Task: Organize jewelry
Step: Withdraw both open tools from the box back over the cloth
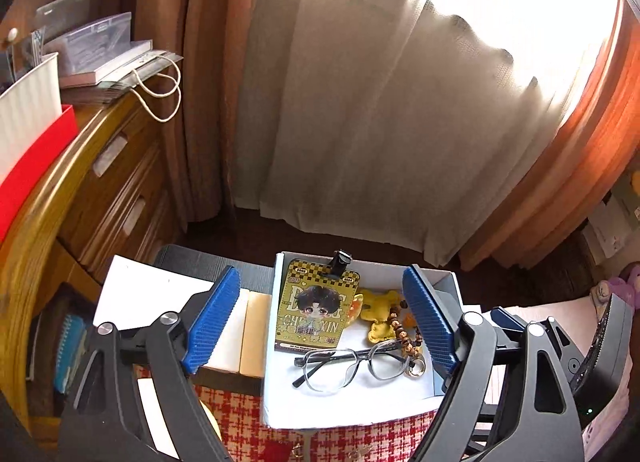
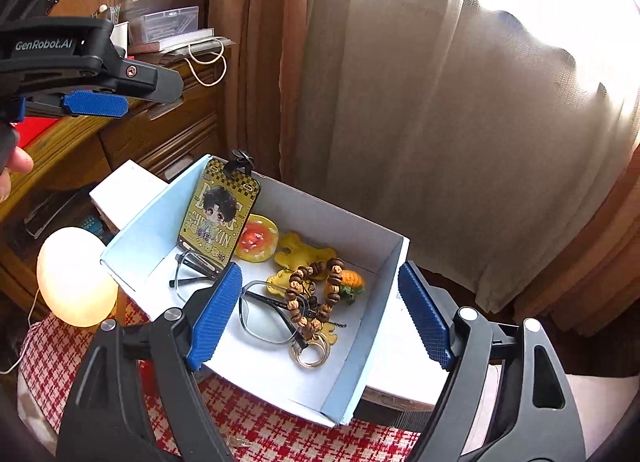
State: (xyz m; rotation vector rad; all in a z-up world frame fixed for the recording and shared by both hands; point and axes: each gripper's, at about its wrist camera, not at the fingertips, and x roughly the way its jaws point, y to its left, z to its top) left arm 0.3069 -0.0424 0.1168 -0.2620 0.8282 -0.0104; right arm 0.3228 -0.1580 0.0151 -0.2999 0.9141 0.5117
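An open white box (image 1: 340,414) (image 2: 152,229) sits on a red-checked cloth. Inside lie clear-framed glasses (image 1: 362,354) (image 2: 266,312), a gold cartoon card (image 1: 316,310) (image 2: 218,217) leaning on the back wall, a yellow plush charm (image 1: 380,318) (image 2: 304,252), a wooden bead bracelet (image 1: 400,326) (image 2: 316,294) and metal rings (image 1: 416,370) (image 2: 310,354). A round orange charm (image 2: 256,244) and a knitted corn charm (image 2: 348,282) show only in the right wrist view. My left gripper (image 1: 322,282) hangs open above the box with nothing between its pads. My right gripper (image 2: 320,268) is open and empty too, over the box.
A glowing round lamp (image 2: 76,276) stands left of the box on the checked cloth (image 2: 260,434). White and cream blocks (image 1: 236,334) lie beside the box. A wooden dresser (image 1: 120,189) with stacked papers is at left, curtains (image 1: 380,121) behind. A person's fingers (image 2: 16,165) show at far left.
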